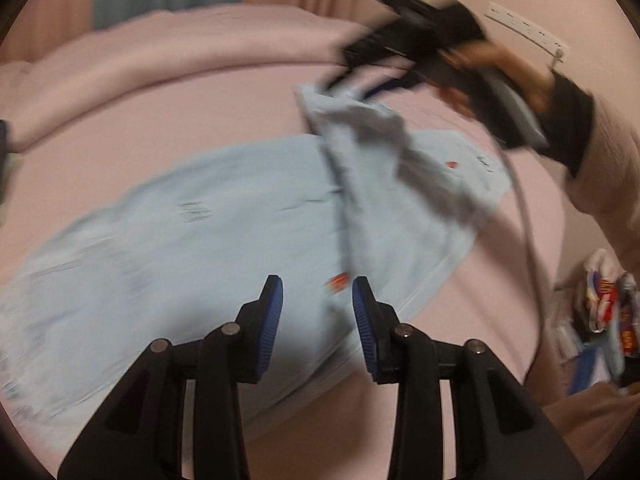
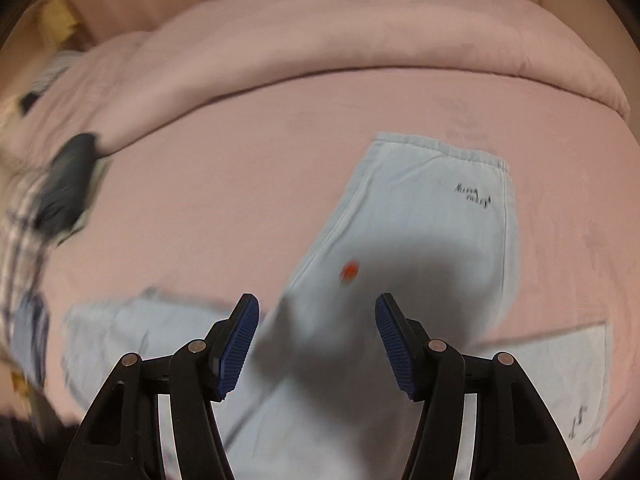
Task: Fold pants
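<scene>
Across the frame's middle, pale blue pants are seen partly folded on the pink bed, both the left claw and the right claw held open and empty, further folds judged remaining.

Both the left gripper and right gripper have black angular arms with silver pivot pins and ribbed blue pads, and at two o'clock a bare-skinned hand wears a dark cuff under a pale pink sleeve.

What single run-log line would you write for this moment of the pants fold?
stage: mid-fold | pants: light blue, on pink bed, part lifted | left gripper: open, empty | right gripper: open, above pants
</scene>
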Tool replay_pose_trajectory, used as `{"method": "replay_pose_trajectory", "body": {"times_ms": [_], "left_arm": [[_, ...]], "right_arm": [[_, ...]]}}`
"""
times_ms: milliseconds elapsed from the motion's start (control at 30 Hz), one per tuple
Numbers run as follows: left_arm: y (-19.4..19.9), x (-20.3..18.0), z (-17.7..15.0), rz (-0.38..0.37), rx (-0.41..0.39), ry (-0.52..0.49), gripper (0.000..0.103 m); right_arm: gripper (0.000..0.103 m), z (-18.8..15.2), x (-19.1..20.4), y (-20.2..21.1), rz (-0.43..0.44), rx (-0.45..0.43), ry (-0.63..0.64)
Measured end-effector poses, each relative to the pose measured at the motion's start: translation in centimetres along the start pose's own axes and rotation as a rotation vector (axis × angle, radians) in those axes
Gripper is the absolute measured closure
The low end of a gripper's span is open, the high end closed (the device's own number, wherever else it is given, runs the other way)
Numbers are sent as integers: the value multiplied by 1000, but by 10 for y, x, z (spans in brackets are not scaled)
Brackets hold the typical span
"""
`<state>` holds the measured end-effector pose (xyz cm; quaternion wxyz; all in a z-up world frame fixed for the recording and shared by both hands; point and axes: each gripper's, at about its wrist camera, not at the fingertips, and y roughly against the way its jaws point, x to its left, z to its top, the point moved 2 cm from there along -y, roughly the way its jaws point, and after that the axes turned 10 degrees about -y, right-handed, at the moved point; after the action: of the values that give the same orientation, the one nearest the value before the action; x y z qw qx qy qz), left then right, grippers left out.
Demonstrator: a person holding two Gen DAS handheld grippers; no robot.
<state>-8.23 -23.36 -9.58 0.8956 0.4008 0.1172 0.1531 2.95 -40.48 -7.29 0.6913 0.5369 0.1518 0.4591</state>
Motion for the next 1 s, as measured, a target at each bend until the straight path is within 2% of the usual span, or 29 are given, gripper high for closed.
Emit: {"method": "replay_pose_trajectory", "body": {"times_ms": [100,233,267,300,333,367,400,500,633,733,800,900,1000], "left_arm": [[-30,-16,13,-72,43,-6,68],[-55,-30,18,-63,96,-52,70],[-61,-32,16,-48,113,-58,75],[-63,-33,16,-33,113,-61,88],[-63,-34,15,-16,110,-66,92],[-63,-34,14,-15,106,-64,92],[-61,-33,14,-15,96,-47,93],[-55,-35,13,-3,85,-29,96],[-44,-54,13,14,62,-90,96],[-37,-66,12,40,42,-141,96],[-38,-68,15,39,44,-144,96],[-34,-69,15,47,54,-161,96],[-38,-73,10,63,82,-195,96]], "right_arm": [[42,25,4,-28,-38,42,-36],[42,42,7,-64,-166,92,-10],[42,42,5,-74,-230,101,10],[47,41,3,-79,-267,96,23],[63,40,2,-80,-273,74,31],[77,40,0,-77,-262,46,29],[98,39,-4,-71,-230,21,15],[99,34,-22,-45,-132,-46,-44],[99,14,-68,29,94,-186,-173],[99,-22,-114,91,166,-320,-247],[99,-51,-153,115,182,-368,-324],[99,-102,-206,126,207,-396,-447],[99,-142,-248,98,221,-343,-587]]}}
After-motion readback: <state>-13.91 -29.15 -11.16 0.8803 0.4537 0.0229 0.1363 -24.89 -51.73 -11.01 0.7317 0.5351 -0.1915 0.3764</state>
